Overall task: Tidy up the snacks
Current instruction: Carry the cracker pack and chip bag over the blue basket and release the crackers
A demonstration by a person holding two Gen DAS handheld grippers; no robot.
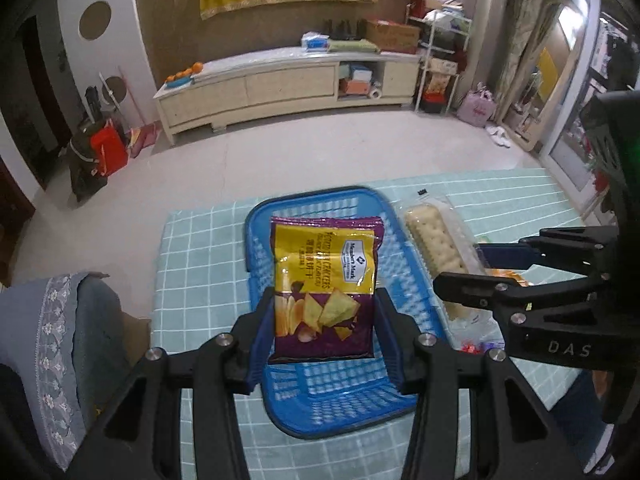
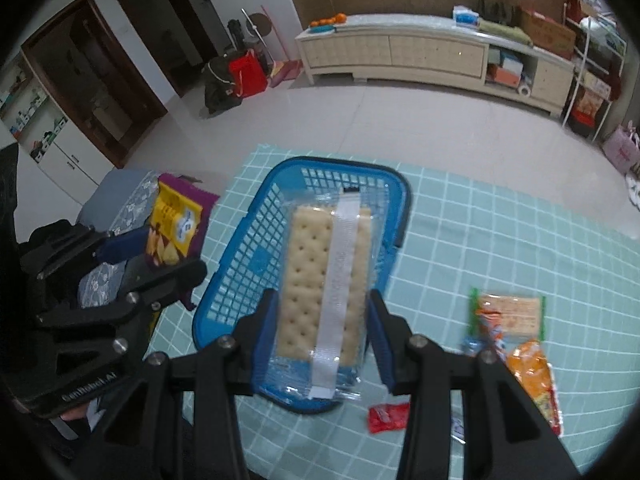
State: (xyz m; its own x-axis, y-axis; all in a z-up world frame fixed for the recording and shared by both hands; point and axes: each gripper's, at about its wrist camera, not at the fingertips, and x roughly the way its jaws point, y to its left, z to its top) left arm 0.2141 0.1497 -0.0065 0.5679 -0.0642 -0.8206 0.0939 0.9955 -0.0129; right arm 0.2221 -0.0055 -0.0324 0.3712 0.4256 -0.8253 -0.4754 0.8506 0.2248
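Note:
A blue plastic basket (image 1: 256, 240) stands on the teal checked tablecloth; it also shows in the right wrist view (image 2: 240, 264). My left gripper (image 1: 324, 340) is shut on a yellow and purple cracker bag (image 1: 324, 276) and holds it above the basket. The bag also shows at the left of the right wrist view (image 2: 176, 220). My right gripper (image 2: 322, 332) is shut on a clear pack of pale crackers (image 2: 308, 272) and holds it over the basket. That pack shows right of the basket in the left wrist view (image 1: 436, 240).
Loose snacks lie on the cloth at the right: a green-edged pack (image 2: 508, 316), an orange bag (image 2: 532, 376) and a small red packet (image 2: 386, 418). A grey patterned cushion (image 1: 60, 320) sits left of the table. A cabinet (image 1: 280, 84) lines the far wall.

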